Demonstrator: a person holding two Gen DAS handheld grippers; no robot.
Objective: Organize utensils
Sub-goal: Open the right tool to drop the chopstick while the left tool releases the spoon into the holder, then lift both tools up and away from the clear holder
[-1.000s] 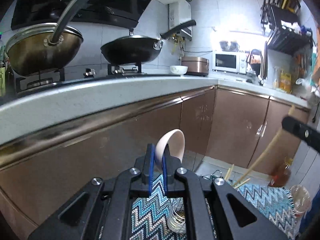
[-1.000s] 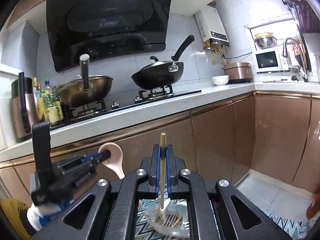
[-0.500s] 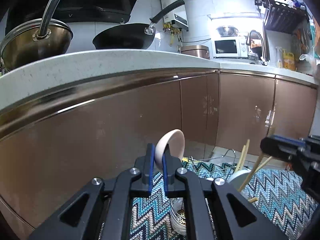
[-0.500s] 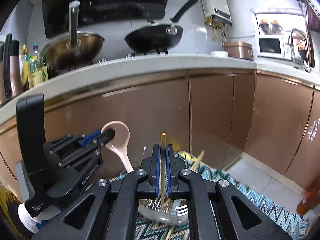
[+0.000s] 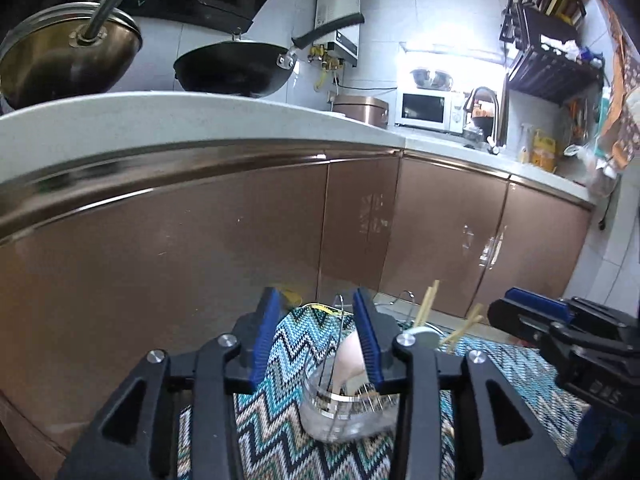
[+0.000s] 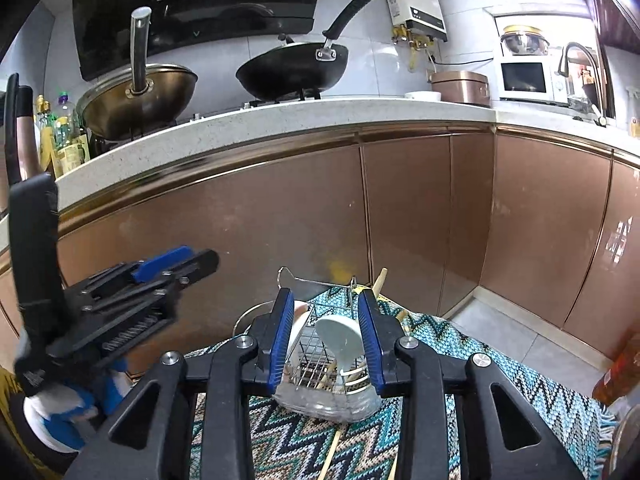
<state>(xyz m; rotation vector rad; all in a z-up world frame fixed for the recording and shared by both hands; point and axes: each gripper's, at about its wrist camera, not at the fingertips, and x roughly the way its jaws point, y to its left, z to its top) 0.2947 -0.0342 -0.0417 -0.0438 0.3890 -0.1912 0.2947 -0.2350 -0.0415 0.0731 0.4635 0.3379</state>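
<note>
Both tools gape wide and empty: left tool (image 5: 316, 336) over the pink spoon (image 5: 351, 360) in the wire caddy (image 6: 320, 364), right tool (image 6: 325, 340) above the pale spoon (image 6: 340, 340). Best lift straight up toward twelve o'clock, clear of the chopsticks (image 5: 426, 304).

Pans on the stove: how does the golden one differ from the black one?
The golden pan is shiny brass-coloured metal; the black pan is dark all over. The golden pan's handle is bare steel and stands nearly upright; the black pan's handle is black and slants up to the right. Both are deep, round and sit on the stove.
</note>
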